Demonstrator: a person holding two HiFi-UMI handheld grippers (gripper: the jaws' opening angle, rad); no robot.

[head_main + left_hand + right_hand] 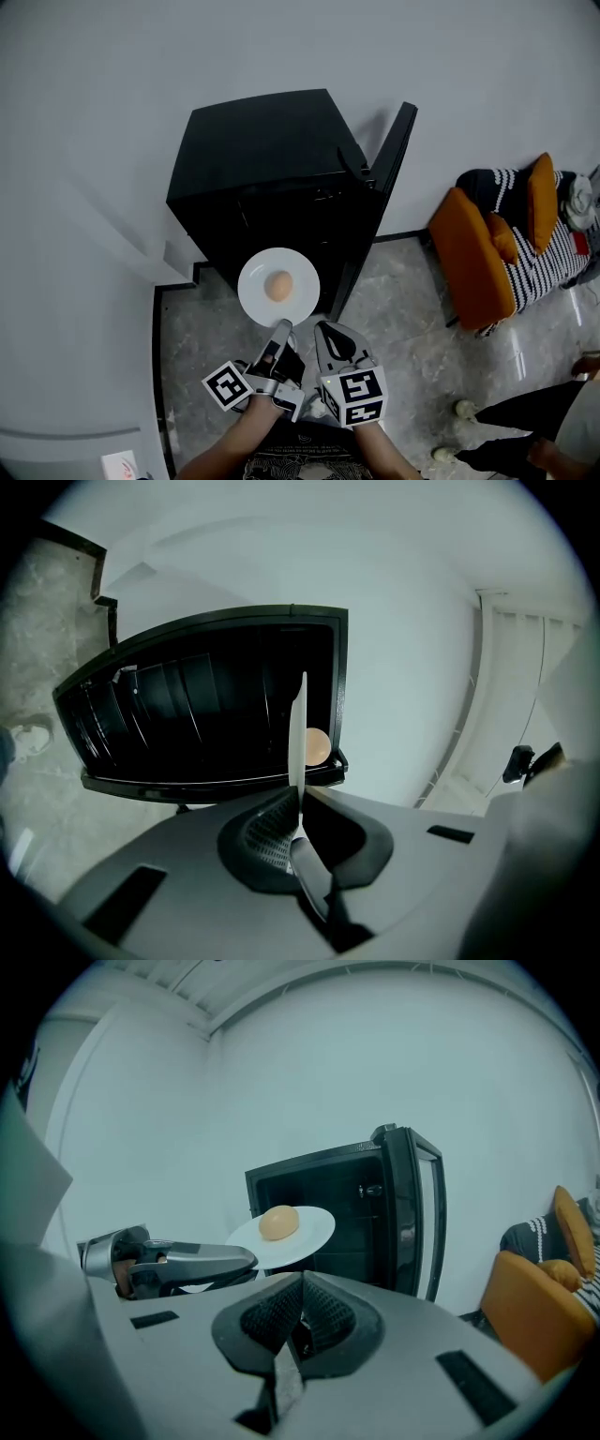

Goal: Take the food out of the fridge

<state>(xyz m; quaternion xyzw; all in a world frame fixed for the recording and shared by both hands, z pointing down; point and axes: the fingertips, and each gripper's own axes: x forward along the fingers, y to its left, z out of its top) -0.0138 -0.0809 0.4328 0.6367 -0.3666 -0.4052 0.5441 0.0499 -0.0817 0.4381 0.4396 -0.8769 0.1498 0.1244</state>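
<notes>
Around the work I see a black fridge [262, 159] against the white wall [112, 112]. Its door [392, 155] stands open at the right side. Further right there is an orange armchair [469, 262] with a striped cover, and at the lower right corner a person's leg [511, 448]. The marble floor [394, 309] lies under everything.

The left gripper [281, 328] has its fingers [270, 834] pinching the near rim of a white plate [255, 292]. On the plate lies a round tan piece of food [278, 286], near the middle. The plate hangs in the air, outside the fridge, just before its open front. The right gripper [330, 330] is just beside the left one, apart from the plate, with its fingers [330, 1314] pressed together on nothing.

The plate is held nearly level, face up, and reaches from the fingers toward the fridge. The food is almost round, so I cannot give it a clear long axis.

The far rim of the plate is over the lower front edge of the fridge, and the door edge is near its right side. Between the door and the armchair there is open floor; at the left the wall comes near.
</notes>
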